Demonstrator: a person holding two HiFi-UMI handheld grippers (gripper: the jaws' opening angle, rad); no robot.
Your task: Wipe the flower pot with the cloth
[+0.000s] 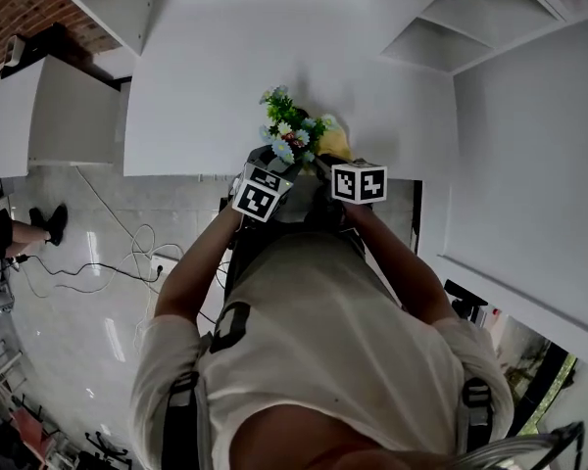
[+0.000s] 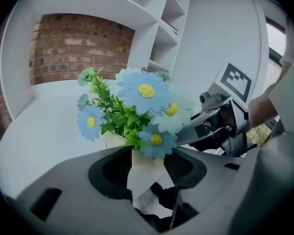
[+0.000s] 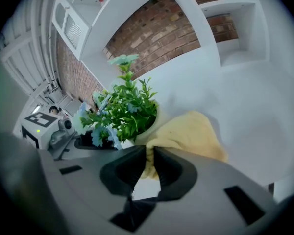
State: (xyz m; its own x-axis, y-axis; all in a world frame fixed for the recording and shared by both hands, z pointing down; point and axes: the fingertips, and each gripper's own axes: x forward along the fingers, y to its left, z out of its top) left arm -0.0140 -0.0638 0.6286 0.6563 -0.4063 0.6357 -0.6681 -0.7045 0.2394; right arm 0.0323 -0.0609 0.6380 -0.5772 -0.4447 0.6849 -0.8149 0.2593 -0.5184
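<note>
The pot (image 2: pixel 139 173), cream in colour, is at the near edge of the white desk (image 1: pixel 274 57), directly in front of the person (image 1: pixel 323 341). No view shows whether its base rests on the surface. It carries artificial flowers (image 2: pixel 146 91), blue and pale with yellow centres, above green leaves. The left gripper (image 2: pixel 147 155) approaches from the person's left, and its fingers (image 2: pixel 108 173) are clamped on the pot's body, one on each side of the wall below the foliage. The right gripper (image 3: pixel 150 151) stands just beside it on the other side of the pot. Its fingers (image 3: pixel 174 173) are drawn nearly together and pinch a fold of the yellow cloth (image 3: pixel 196 136). From that grip the cloth bunches outward to the right and lies against the pot's side below the rim, with its far part spread over the desk. In the head view both marker cubes sit close together at the desk edge, with the flowers rising just beyond them and the cloth showing to the right of the foliage. Each gripper is visible in the other's view, near and angled inward toward the pot. White shelves (image 2: pixel 166 13) and a brick wall (image 2: pixel 73 48) stand behind the desk.
</note>
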